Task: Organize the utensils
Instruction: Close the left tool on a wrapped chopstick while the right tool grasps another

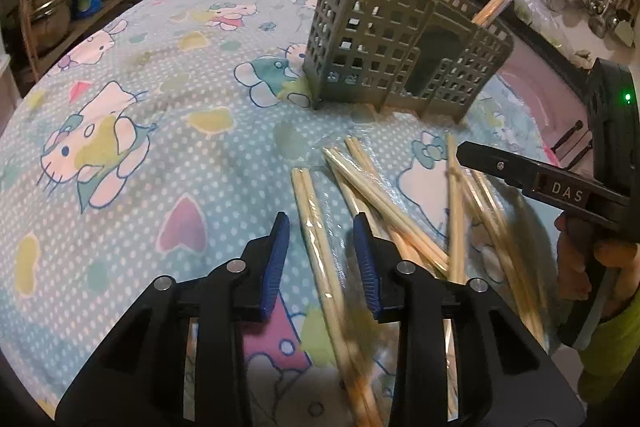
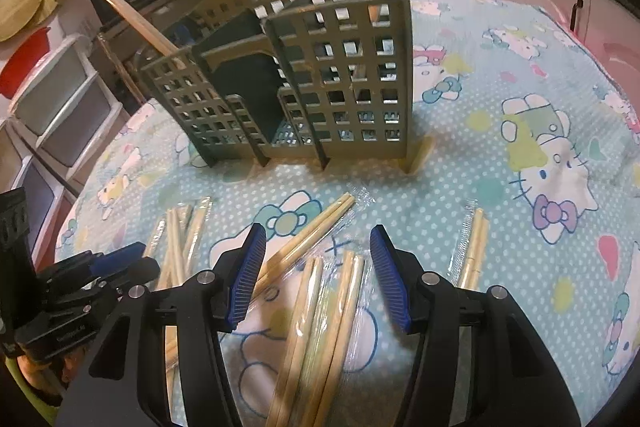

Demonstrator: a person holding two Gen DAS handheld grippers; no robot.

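chopsticks: wrapped prs, scattered flat | holder: grey, upright

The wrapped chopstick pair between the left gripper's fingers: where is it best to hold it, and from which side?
Grip the wrapped chopstick pair across its narrow width, partway along its length, coming from above as the left gripper does now. It lies flat on the cloth, apart from the crossed pile, so both fingers have room beside it.

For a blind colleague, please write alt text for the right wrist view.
The right gripper, jaws open, hangs over wrapped pairs of wooden chopsticks lying on a cartoon-cat tablecloth. Behind them stands a grey slotted utensil holder with chopsticks already in two compartments. The left gripper is at the left edge, over more pairs.
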